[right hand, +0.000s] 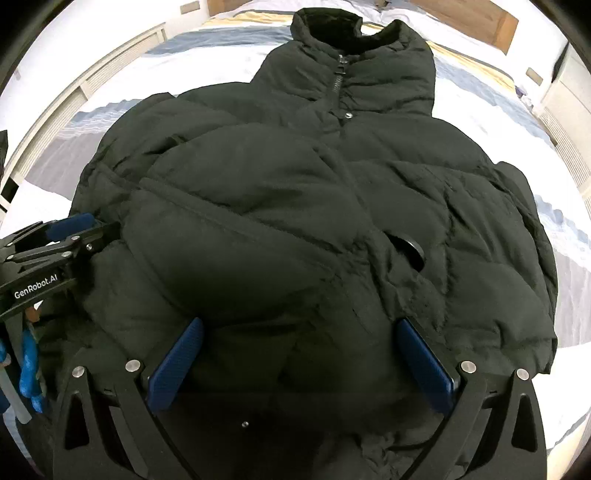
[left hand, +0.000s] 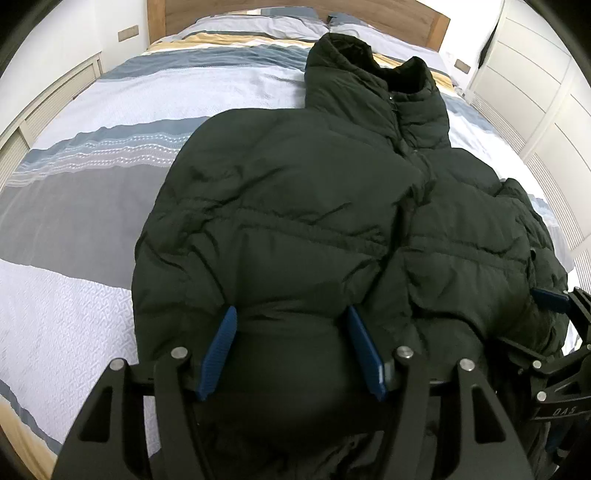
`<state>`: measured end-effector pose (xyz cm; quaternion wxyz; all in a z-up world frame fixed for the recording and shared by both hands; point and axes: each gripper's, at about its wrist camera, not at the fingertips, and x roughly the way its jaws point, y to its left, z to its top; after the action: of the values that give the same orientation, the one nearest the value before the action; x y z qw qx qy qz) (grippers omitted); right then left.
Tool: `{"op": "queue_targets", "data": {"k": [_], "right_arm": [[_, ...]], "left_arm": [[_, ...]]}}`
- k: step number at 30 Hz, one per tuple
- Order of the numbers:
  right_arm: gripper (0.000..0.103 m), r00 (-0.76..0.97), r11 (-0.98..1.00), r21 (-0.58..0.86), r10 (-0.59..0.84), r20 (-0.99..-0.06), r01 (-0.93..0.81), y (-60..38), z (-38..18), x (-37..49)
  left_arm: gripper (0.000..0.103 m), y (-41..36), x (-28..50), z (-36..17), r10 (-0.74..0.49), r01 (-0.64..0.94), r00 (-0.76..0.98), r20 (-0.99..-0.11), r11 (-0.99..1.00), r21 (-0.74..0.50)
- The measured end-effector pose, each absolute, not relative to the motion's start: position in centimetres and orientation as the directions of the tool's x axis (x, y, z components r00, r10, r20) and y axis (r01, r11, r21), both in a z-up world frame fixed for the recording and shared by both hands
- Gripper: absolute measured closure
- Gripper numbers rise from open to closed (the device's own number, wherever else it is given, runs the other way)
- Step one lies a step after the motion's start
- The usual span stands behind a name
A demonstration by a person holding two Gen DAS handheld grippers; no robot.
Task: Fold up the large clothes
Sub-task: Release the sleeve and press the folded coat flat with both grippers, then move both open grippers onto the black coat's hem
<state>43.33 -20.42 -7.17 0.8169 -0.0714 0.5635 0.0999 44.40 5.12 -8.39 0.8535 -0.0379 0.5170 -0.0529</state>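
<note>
Left wrist view: puffer jacket point(left hand: 295, 206) bulges between both grippers' spread, unclenched jaws.

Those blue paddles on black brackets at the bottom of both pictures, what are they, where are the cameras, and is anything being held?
They are the fingers of two hand-held grippers; a person carries one in each hand, and there is no robot arm. Each gripper has a wide-angle camera looking forward along its fingers, so one picture comes from the left gripper and the other from the right gripper. Each also shows at the edge of the other's picture. Both look down on a dark puffer jacket lying front up, zipped, on a bed with a striped duvet, collar toward the wooden headboard. Both grippers stand open over the jacket's near edge, fabric between their fingers. Nothing looks clamped yet.
</note>
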Motion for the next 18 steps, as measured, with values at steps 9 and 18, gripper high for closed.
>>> {"op": "queue_targets", "data": {"k": [9,18], "right_arm": [[0.001,0.351,0.974,-0.021,0.062,-0.934,-0.226,-20.6,-6.2,42.5],[0.001,0.412,0.972,-0.022,0.079,-0.908,-0.235,-18.8,-2.7,41.8]], "left_arm": [[0.042,5.4,43.6,-8.0,-0.132,0.050,0.465,-0.875,0.991,-0.123],[0.042,6.1,42.7,-6.7,-0.165,0.070,0.478,-0.863,0.986,-0.150]]}}
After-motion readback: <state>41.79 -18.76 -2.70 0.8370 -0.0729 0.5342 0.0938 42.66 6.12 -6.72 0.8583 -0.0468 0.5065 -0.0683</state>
